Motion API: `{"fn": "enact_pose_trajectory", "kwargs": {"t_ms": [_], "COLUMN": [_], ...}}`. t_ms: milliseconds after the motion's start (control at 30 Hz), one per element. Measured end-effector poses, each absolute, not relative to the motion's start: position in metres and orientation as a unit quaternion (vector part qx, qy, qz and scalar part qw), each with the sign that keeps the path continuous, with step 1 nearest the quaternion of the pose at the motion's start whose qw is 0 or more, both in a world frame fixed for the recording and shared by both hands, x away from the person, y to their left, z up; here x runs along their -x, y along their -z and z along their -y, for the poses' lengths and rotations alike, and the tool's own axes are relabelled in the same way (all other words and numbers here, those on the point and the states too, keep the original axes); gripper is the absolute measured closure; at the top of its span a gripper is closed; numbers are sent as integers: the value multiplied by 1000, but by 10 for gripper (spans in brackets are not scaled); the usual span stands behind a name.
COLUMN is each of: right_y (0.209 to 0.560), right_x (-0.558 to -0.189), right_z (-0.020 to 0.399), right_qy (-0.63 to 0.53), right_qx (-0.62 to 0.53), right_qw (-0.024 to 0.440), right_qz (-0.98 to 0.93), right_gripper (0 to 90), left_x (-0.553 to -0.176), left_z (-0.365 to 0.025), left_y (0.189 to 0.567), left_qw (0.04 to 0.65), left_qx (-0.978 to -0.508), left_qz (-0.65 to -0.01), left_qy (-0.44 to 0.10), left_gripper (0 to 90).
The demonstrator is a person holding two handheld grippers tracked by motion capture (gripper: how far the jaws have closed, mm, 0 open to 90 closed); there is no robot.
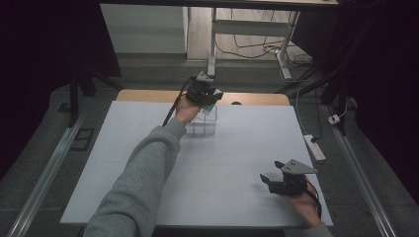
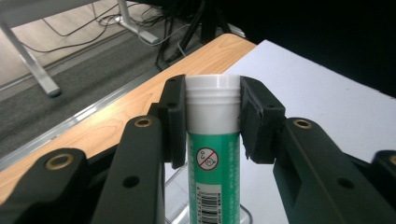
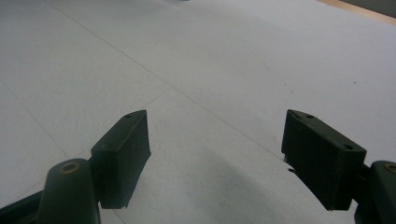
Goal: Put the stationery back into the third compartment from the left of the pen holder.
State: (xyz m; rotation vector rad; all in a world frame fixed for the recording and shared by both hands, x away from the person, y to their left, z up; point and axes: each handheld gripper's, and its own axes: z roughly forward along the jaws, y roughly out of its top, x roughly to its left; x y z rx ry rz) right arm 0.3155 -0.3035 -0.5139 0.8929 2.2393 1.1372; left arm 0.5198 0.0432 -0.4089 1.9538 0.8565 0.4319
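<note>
Gripping a green tube (image 2: 214, 172) by its white cap (image 2: 213, 100), the left gripper (image 1: 213, 100) is held at the far edge of the table (image 1: 148, 163), at the end of a person's grey-sleeved arm. In the left gripper view, the two black fingers (image 2: 173, 119) press against opposite sides of the ribbed cap, and the tube stands upright between them, its green label showing a small red prohibition symbol and a barcode lower down. The tube's lower part sits in a clear plastic box (image 1: 202, 123), seen in the high view just below the gripper on the white table surface; whether the tube's base rests on the box floor cannot be told. A strip of bare wood (image 2: 140, 100) runs along the table's far edge just beyond the gripper.

The right gripper (image 1: 271, 179) is held near the table's near right corner, well apart from the box. In the right gripper view its fingers (image 3: 122, 156) stand wide apart with nothing but white table between them.
</note>
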Motion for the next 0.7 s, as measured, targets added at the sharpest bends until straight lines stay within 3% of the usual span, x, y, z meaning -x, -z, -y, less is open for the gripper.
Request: {"fn": "enact_pose_trajectory", "kwargs": {"t_ms": [700], "right_y": [514], "right_x": [-315], "right_z": [303], "right_qy": [-412], "right_qx": [-324], "right_qw": [231], "right_qz": [-820], "right_gripper": [227], "left_x": [-522], "left_z": [-35], "left_y": [419], "left_qw": [450], "left_qx": [-804], "left_qz": [-345], "left_qy": [-177], "left_gripper": [643]}}
